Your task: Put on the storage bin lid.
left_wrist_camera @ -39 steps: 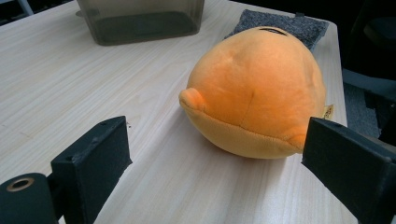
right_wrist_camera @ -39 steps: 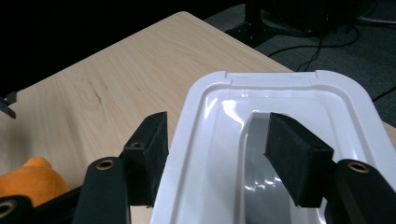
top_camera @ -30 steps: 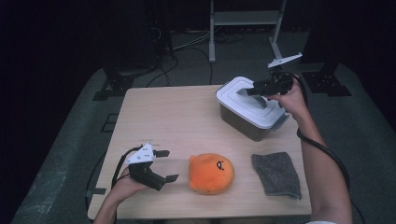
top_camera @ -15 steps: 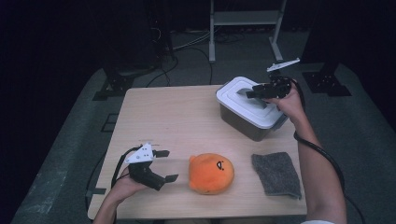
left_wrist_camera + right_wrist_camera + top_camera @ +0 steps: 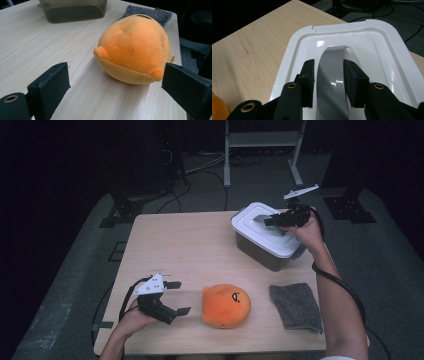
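The right gripper was down on the white lid of the box that stood near the far right corner of the table. Its jaws had just been closing, and in the right gripper view they stood on either side of the grey handle in the middle of the lid, close against it. Whether the pads already pressed on the handle I could not tell; a thin gap seemed to remain on each side.

The lid was still seated on the box, level and square with its rim, so to my eye the opening of the box had only reached the grasp. The lift was still to come.

The left gripper rested near the front left corner of the table, in the person's left hand, with its jaws spread wide and nothing between them. They pointed at the orange plush toy, which lay just beside them along the front edge, apart from both jaws. In the left gripper view the toy sat on the wood a little beyond the jaws, untouched.

A grey cloth lay flat near the front right corner, well apart from the toy and in front of the box.

I judged that the toy was waiting to go into the box once the lid came off, and that nothing had been put away yet.
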`<state>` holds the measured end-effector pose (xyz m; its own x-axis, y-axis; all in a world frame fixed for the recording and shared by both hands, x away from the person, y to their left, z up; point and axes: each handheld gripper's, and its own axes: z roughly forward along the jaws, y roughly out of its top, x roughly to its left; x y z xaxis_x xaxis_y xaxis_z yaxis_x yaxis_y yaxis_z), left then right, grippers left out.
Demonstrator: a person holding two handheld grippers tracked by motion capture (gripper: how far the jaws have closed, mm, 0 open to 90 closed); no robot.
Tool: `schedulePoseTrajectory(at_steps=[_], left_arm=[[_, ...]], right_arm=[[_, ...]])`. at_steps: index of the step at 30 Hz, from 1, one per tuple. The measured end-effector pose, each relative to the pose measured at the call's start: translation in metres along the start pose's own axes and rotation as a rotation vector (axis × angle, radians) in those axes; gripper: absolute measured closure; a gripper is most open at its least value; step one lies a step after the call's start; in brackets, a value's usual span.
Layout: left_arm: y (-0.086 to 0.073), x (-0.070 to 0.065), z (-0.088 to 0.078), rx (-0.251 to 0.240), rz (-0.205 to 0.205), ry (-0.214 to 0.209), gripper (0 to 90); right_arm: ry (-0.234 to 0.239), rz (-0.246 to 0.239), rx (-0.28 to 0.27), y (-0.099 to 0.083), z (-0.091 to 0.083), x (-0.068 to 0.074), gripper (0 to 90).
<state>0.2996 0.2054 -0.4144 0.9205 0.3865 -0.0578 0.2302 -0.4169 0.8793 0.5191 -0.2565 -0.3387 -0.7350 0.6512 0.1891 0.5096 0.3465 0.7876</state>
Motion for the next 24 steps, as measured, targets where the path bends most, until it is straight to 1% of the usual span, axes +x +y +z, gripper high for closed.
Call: schedulePoseTrajectory(at_steps=[3,6,10,14,24], left_arm=[[0.0000,-0.0005,0.0000,-0.001,-0.001,-0.002,6.9],[-0.0002,-0.0004,-0.0008,-0.001,-0.003,-0.003,6.9],[-0.0005,-0.0004,-0.0014,-0.003,-0.003,-0.003,6.9],[-0.0005,-0.0007,-0.0022,-0.004,-0.002,-0.001,6.9],[-0.0009,-0.0008,-0.0029,-0.005,-0.003,0.001,6.9]], right_arm=[[-0.009,-0.007,0.002,0.0000,0.0011,0.0008,64.8],[-0.007,0.003,-0.001,-0.0002,0.0015,0.0004,65.4],[-0.006,0.001,-0.003,-0.0006,0.0016,0.0007,66.0],[0.010,0.002,0.004,0.0001,0.0021,0.0015,66.3],[0.046,-0.013,0.015,0.0016,0.0047,0.0074,66.7]])
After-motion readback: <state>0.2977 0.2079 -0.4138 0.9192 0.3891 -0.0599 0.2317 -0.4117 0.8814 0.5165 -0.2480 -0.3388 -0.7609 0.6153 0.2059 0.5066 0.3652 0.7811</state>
